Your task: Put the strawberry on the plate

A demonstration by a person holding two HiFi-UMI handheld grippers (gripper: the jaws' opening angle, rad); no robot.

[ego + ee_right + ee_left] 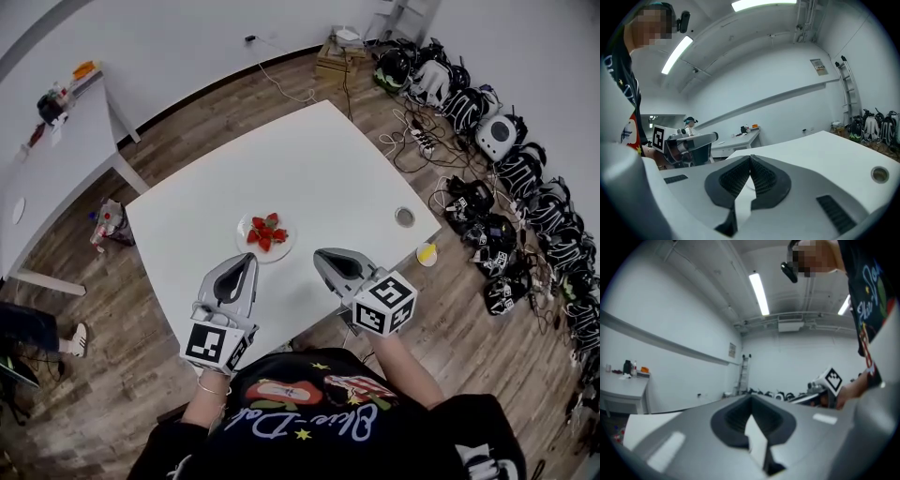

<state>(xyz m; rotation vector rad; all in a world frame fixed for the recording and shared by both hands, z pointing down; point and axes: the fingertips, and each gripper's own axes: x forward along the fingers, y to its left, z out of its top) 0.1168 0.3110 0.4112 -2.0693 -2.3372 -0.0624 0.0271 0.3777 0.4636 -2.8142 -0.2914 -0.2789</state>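
Seen from above, I stand at the near edge of a large white rectangular desk [328,159] on a brown wooden plank floor [187,136], holding a grey two-jaw tool in each hand. My left tool [247,261] points forward over the desk. In the left gripper view its dark jaws are pressed together, with nothing between them. My right tool [322,254] sits beside it, angled slightly toward the left one. The right gripper view shows its ribbed dark jaws drawn narrow as well, meeting tip to tip and empty. Each tool carries a white cube with black square markers at its rear, close to my hands.

A small round white plate [242,230] lies on the desk just ahead of the two tools. It is nearer the tip of my left tool but not touching it. Several red strawberries [265,233] with green tops lie heaped on the plate.

Further right on the desk, near its right corner, is a small round grey-rimmed object [404,217], well apart from the plate. A small yellow object [427,253] lies on the floor just past that corner. A heap of black and white equipment [502,136] and cables lines the right wall. A second white desk [47,169] with small items stands at the far left.
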